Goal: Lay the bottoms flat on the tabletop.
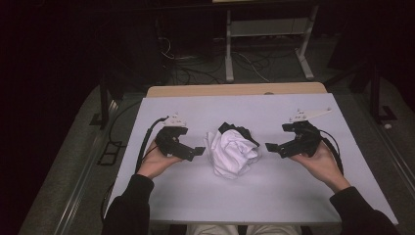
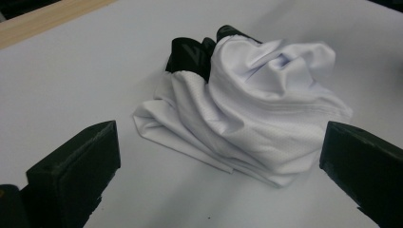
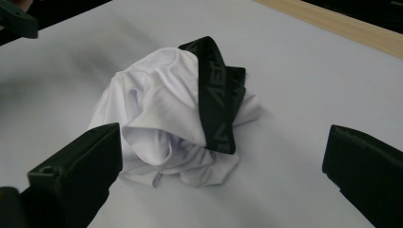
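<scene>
Garment [image 1: 231,152], white with a black waistband [image 3: 215,95], lies crumpled in a heap at the middle of the pale surface [image 1: 293,196], between the two tongs and touching neither. Left tongs [image 1: 188,149] rest just beside the heap's left edge; right tongs [image 1: 279,147] sit a little farther off on the other side. Both stand with jaws wide apart and nothing between them.

Risk, as judged from this layout: the folds are bunched and layered, so a jaw closing on the heap is likely to pinch several layers at once and lift the whole bundle instead of one edge. The thin mesh may also slip from a shallow pinch, and the waistband, tucked at the far side, is hard to reach from the left.

Pose: both forearms enter from the near edge, hands low on the surface, each angled inward so the jaws point at the heap.
</scene>
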A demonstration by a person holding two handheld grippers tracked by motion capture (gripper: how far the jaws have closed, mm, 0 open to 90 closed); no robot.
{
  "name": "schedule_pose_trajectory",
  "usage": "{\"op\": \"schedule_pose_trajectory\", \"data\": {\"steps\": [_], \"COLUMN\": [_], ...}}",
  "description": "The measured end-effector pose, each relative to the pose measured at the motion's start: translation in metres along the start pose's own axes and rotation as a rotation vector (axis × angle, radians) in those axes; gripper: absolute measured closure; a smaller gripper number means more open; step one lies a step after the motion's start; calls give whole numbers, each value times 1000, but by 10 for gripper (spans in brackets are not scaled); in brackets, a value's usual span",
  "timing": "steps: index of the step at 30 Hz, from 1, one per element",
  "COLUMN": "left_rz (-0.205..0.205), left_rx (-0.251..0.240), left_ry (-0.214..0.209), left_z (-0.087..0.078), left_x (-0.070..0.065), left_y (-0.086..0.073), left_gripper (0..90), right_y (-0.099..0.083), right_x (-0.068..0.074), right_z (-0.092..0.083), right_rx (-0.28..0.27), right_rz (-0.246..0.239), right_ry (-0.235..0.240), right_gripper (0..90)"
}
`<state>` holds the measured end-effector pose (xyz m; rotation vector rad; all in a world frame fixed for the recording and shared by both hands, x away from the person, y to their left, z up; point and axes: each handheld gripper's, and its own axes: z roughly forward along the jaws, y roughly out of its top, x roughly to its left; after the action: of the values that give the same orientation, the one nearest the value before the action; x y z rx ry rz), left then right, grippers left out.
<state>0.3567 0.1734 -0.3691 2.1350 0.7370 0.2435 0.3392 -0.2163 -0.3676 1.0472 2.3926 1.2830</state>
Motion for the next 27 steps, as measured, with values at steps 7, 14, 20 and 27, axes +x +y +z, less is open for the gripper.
{"op": "schedule_pose_trajectory", "data": {"steps": [7,14,20,27], "left_rz": [-22,-60,-71,-79], "left_rx": [-8,-27,-18,-23], "left_ry": [-8,-44,-69,-78], "left_z": [9,20,31,38], "left_x": [5,8,8,7], "left_y": [-3,-11,-14,-14], "left_gripper": [0,0,0,0], "right_y": [4,3,0,-3], "right_x": [7,15,20,22], "right_z": [21,45,64,74], "right_rx": [8,15,39,59], "right_rz": [-16,-12,-5,-29], "right_ry": [33,79,101,123], "right_gripper": [0,0,1,202]}}
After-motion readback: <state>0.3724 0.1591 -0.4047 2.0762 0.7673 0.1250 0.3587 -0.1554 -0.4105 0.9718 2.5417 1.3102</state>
